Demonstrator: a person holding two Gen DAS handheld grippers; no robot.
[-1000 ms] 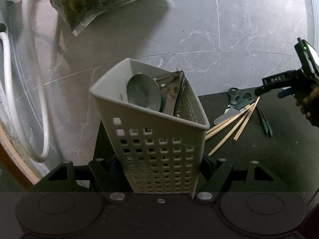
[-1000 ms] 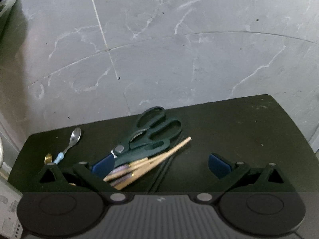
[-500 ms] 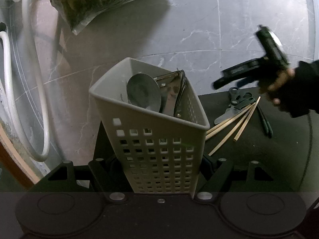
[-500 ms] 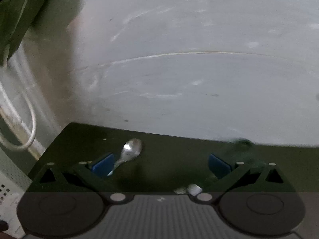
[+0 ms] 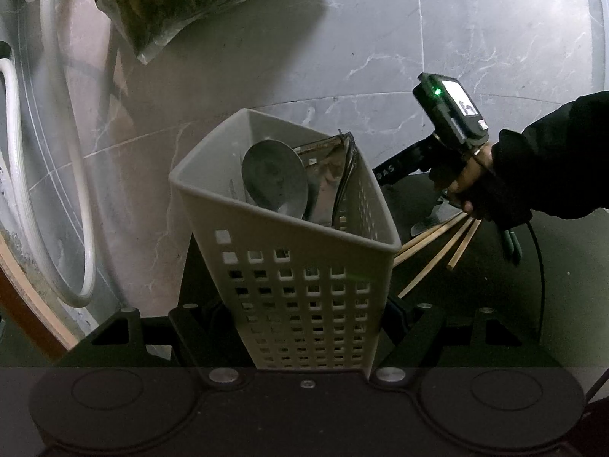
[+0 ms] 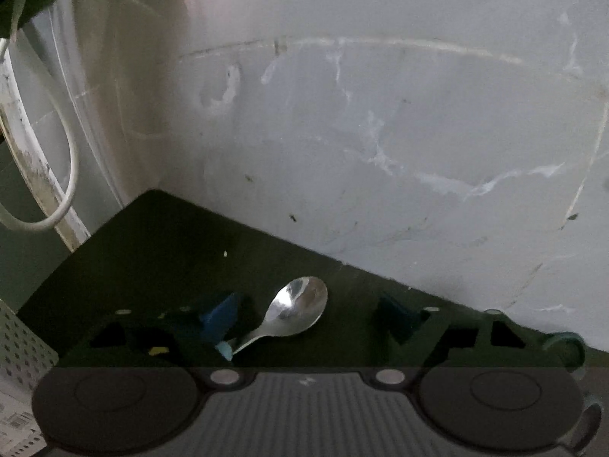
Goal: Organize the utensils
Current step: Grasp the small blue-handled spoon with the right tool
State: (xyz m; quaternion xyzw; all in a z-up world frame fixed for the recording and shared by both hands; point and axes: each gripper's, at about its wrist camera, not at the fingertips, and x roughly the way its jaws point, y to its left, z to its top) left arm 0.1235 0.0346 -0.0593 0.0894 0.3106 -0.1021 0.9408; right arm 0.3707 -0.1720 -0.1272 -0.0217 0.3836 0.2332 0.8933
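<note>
My left gripper [image 5: 304, 327] is shut on a white perforated utensil basket [image 5: 304, 278], tilted away from me. A round metal ladle [image 5: 274, 179] and other steel utensils [image 5: 327, 175] stand in it. My right gripper [image 6: 308, 316] hovers low over the black table [image 6: 152, 247]. Its jaws are closing around a small steel spoon [image 6: 297, 304] with a light blue handle end, which lies flat between the blue pads [image 6: 220, 312]; they do not touch it. In the left wrist view a hand in a dark sleeve [image 5: 472, 186] holds that gripper just beyond the basket.
Wooden chopsticks [image 5: 430, 236] and dark green sticks [image 5: 510, 243] lie right of the basket. A teal scissors handle [image 6: 567, 346] shows at the right edge. The table's far edge drops to a marble floor with a white hose [image 5: 76, 190] and a plastic bag [image 5: 190, 0].
My right gripper has swung left from the scissors and chopsticks to the spoon, rolling as it went, and its jaws have narrowed. The left gripper and basket have not moved.
</note>
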